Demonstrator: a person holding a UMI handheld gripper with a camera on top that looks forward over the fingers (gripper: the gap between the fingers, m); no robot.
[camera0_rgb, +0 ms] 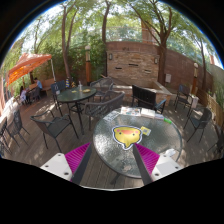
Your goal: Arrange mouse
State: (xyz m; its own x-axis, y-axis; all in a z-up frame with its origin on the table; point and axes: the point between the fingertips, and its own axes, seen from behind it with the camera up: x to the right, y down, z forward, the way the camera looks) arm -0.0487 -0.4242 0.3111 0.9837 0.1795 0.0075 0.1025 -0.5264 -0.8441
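The tool (113,158) is spread wide with nothing in its grasp. Its left finger (77,156) and right finger (147,157) show their magenta pads low at either side, and neither touches anything.

Going left to right: at about ten o'clock from the tool, well apart, an orange canopy (28,66) shades a spot where a seated person may be, too small to be sure. Next comes a dark round patio table (73,95) ringed by metal chairs (55,122). At twelve o'clock, just ahead of the fingers, sits the round glass counter (150,128). On it lies a yellow, flat mat (126,135), and on that mat rests the mouse (126,133), a small pale shape with reddish marks. It lies ahead of the fingertips and between their lines, clear of both. A brick wall (130,62) stands beyond, and more dark chairs (198,120) are at two o'clock.

As I judge it, the arranging has not begun in earnest: the mouse is untouched and the tool must yet approach and close on it. The mouse is too small to tell which end is the front. Its long axis seems to run roughly across, nine to three o'clock, though I cannot be certain.
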